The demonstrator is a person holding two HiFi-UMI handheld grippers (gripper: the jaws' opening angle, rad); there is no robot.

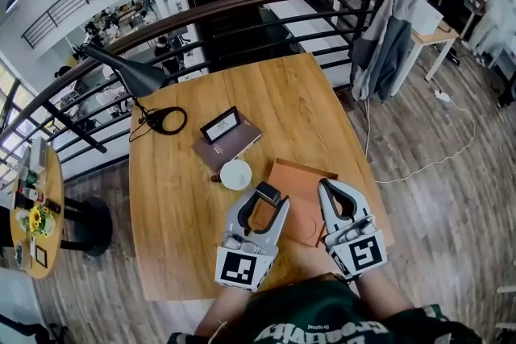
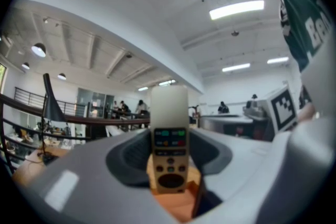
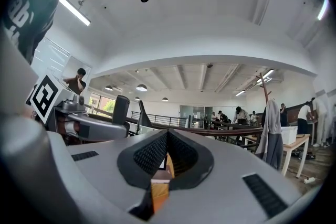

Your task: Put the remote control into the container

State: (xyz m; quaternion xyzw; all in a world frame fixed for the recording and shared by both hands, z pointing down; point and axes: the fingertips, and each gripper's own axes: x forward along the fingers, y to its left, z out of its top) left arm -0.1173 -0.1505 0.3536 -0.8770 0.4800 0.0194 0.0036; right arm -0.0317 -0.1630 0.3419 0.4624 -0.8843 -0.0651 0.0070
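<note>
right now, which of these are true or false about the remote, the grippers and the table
1. The left hand-held gripper grips the remote control. True.
2. The remote control lies inside the orange container. False: it is between the left jaws.
3. The right hand-held gripper stands wide open. False: its jaws are together, with nothing between them.
4. A black desk lamp stands on the wooden table. True.
</note>
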